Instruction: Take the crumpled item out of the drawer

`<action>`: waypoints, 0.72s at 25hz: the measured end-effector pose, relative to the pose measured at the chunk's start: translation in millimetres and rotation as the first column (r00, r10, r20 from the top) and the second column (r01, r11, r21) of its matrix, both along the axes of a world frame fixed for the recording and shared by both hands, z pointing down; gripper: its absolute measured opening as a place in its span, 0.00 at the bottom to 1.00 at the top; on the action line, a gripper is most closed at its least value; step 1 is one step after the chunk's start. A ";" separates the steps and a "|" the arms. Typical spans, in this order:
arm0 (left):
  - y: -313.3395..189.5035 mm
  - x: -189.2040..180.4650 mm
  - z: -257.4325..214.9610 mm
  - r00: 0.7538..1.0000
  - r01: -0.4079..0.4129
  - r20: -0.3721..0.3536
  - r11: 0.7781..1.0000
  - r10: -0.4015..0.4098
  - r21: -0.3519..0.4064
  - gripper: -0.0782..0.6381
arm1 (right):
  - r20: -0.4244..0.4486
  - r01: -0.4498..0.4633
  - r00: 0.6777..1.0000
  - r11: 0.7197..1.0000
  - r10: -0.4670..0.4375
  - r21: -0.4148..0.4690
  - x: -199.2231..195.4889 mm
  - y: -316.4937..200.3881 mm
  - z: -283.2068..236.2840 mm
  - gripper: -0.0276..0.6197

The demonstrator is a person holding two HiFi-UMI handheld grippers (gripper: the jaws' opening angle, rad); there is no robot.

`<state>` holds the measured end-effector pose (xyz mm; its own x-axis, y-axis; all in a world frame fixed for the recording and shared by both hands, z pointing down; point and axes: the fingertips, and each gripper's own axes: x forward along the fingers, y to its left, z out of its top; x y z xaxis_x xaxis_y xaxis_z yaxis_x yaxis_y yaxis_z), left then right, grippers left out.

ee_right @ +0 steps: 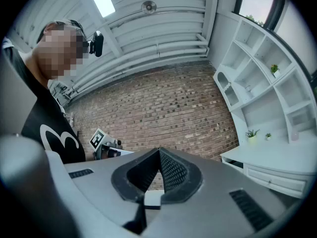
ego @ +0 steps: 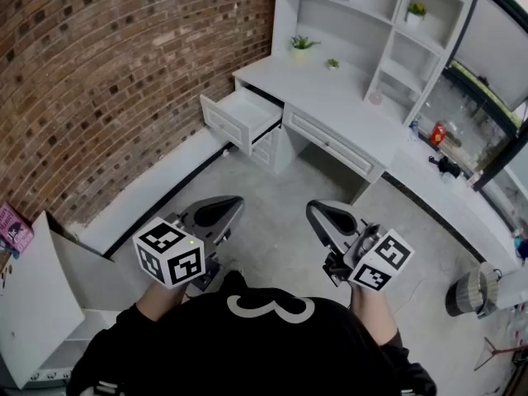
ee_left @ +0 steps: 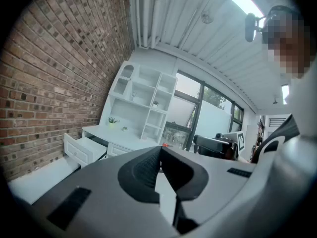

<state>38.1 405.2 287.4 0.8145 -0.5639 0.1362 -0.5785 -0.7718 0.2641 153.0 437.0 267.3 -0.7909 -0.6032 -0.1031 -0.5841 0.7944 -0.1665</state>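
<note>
I cannot make out the crumpled item. The open drawer (ego: 241,115) of the white desk (ego: 346,97) sits at eleven o'clock, well apart from me. My left claw (ego: 233,204) and right claw (ego: 314,209) are both pinched together, empty.

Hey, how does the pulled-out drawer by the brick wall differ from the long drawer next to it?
The pulled-out drawer stands open with its inside showing; the long drawer is shut flush with the desk front. The pulled-out drawer is narrower; the long drawer runs much wider. Both are white and belong to the same desk.
</note>
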 end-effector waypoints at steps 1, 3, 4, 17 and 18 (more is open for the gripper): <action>1.3 1.2 1.2 1.000 0.000 -0.001 1.000 0.000 -0.004 0.11 | -0.002 0.001 1.000 1.000 -0.001 -0.002 0.8 1.5 0.8 0.06; 3.1 2.9 4.3 1.000 0.001 -0.003 1.000 -0.001 -0.012 0.11 | -0.006 0.002 1.000 1.000 -0.002 -0.007 1.8 3.9 3.2 0.06; 3.2 3.3 6.4 1.000 0.001 -0.004 1.000 -0.001 -0.017 0.11 | -0.008 0.002 1.000 1.000 -0.002 -0.010 2.0 4.2 5.1 0.06; -43.4 -17.3 49.7 0.999 0.027 -0.021 0.989 -0.030 -0.146 0.11 | -0.013 -0.004 1.000 0.991 0.002 -0.135 -17.1 -49.0 50.0 0.06; -50.6 -20.5 50.7 0.999 0.029 -0.020 0.988 -0.033 -0.149 0.11 | -0.011 -0.006 1.000 0.990 0.004 -0.142 -19.6 -56.5 52.0 0.06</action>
<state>17.6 354.7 338.1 0.8007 -0.5639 0.2021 -0.5941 -0.7046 0.3880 133.4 380.5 319.3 -0.7885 -0.6150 -0.0076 -0.5904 0.7602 -0.2710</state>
